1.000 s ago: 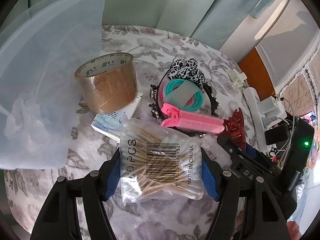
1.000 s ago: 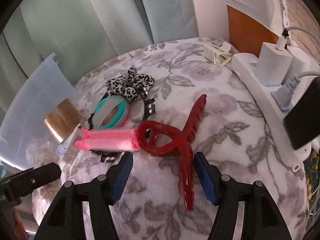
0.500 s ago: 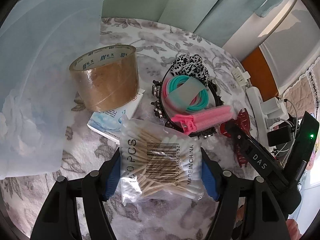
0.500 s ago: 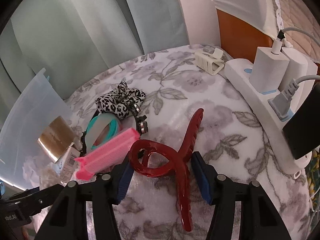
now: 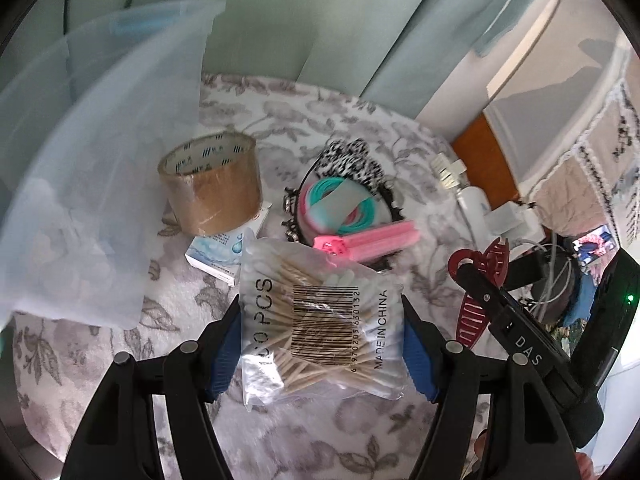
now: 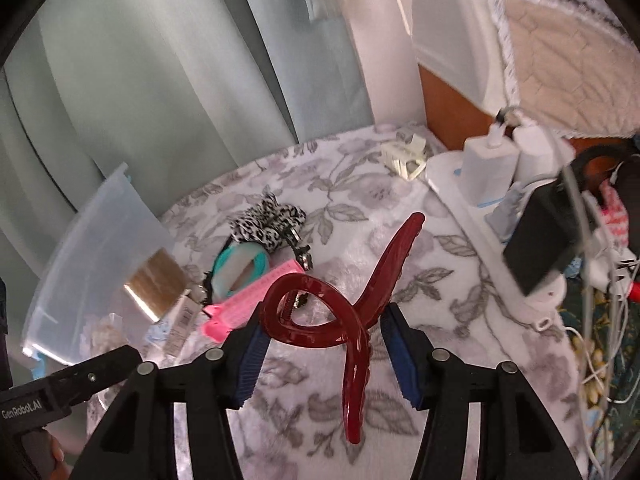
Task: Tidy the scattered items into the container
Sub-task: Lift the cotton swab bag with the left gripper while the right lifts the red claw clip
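Brown tape roll [image 5: 212, 184] stands beyond the swab bag [image 5: 320, 320] clamped in the left gripper [image 5: 322, 344].

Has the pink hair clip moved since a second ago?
Yes. The pink hair clip has swung: its far end now angles up toward the teal hair ties, instead of lying level below them.

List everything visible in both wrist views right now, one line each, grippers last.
cotton swab bag: 1, clear, in left gripper
hair claw: 1, dark red, in right gripper
container: 1, translucent, table's left
tape roll: 1, brown, beside container
small box: 1, white-blue, under tape
hair ties: bundle, teal-pink, centre
scrunchie: 1, leopard-print, behind ties
pink clip: 1, beside ties
power strip: 1, white, right edge
left gripper: holding bag
right gripper: pads on claw
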`<move>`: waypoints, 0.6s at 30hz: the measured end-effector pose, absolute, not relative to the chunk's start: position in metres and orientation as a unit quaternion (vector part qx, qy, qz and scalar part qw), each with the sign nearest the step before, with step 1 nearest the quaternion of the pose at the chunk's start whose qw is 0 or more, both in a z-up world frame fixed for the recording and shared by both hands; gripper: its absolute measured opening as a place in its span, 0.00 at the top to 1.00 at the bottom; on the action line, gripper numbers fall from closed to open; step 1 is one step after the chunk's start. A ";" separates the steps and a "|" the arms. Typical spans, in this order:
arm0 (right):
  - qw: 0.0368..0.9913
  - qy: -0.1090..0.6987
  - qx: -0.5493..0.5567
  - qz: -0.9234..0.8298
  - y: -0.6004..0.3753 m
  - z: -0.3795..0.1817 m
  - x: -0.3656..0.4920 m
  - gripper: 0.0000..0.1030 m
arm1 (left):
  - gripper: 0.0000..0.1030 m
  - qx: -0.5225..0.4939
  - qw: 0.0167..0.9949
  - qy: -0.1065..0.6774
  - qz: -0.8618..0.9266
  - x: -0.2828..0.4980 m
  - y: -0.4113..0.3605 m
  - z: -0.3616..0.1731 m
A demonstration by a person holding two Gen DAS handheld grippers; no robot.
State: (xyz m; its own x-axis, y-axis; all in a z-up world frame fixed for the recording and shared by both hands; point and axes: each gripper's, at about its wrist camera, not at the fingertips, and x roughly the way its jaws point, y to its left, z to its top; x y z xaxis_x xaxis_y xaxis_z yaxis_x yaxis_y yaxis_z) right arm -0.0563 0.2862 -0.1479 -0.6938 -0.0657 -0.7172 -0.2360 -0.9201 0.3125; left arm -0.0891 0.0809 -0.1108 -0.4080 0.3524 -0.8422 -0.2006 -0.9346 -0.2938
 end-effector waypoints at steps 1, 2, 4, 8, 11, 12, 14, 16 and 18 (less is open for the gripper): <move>0.047 0.194 -0.384 0.902 0.286 -0.142 -0.052 0.43 | 0.30 -0.514 0.166 -0.073 0.838 -0.086 0.080 -0.106; 0.047 0.194 -0.377 0.905 0.285 -0.135 -0.047 0.43 | 0.30 -0.510 0.167 -0.072 0.841 -0.083 0.080 -0.101; 0.043 0.193 -0.362 0.911 0.282 -0.121 -0.039 0.43 | 0.30 -0.499 0.170 -0.072 0.847 -0.077 0.080 -0.091; 0.033 0.189 -0.333 0.923 0.277 -0.093 -0.024 0.43 | 0.30 -0.476 0.173 -0.073 0.859 -0.065 0.077 -0.068; 0.024 0.182 -0.310 0.933 0.270 -0.071 -0.013 0.43 | 0.30 -0.459 0.176 -0.076 0.867 -0.056 0.074 -0.052; 0.021 0.180 -0.303 0.936 0.268 -0.064 -0.009 0.43 | 0.30 -0.453 0.178 -0.076 0.870 -0.053 0.072 -0.046; 0.014 0.177 -0.288 0.941 0.263 -0.049 -0.003 0.43 | 0.30 -0.442 0.180 -0.078 0.875 -0.048 0.070 -0.035; 0.009 0.173 -0.274 0.946 0.257 -0.036 0.004 0.43 | 0.30 -0.429 0.181 -0.081 0.881 -0.043 0.066 -0.024; 0.001 0.169 -0.260 0.951 0.251 -0.023 0.010 0.43 | 0.30 -0.415 0.182 -0.084 0.887 -0.038 0.061 -0.011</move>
State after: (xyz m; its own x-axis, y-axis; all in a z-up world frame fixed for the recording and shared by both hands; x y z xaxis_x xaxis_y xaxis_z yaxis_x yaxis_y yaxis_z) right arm 0.0100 0.2513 -0.0227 -0.8648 -0.0855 -0.4947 -0.0902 -0.9429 0.3207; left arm -0.0376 0.0608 -0.0112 -0.5893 0.3923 -0.7063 -0.2532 -0.9198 -0.2997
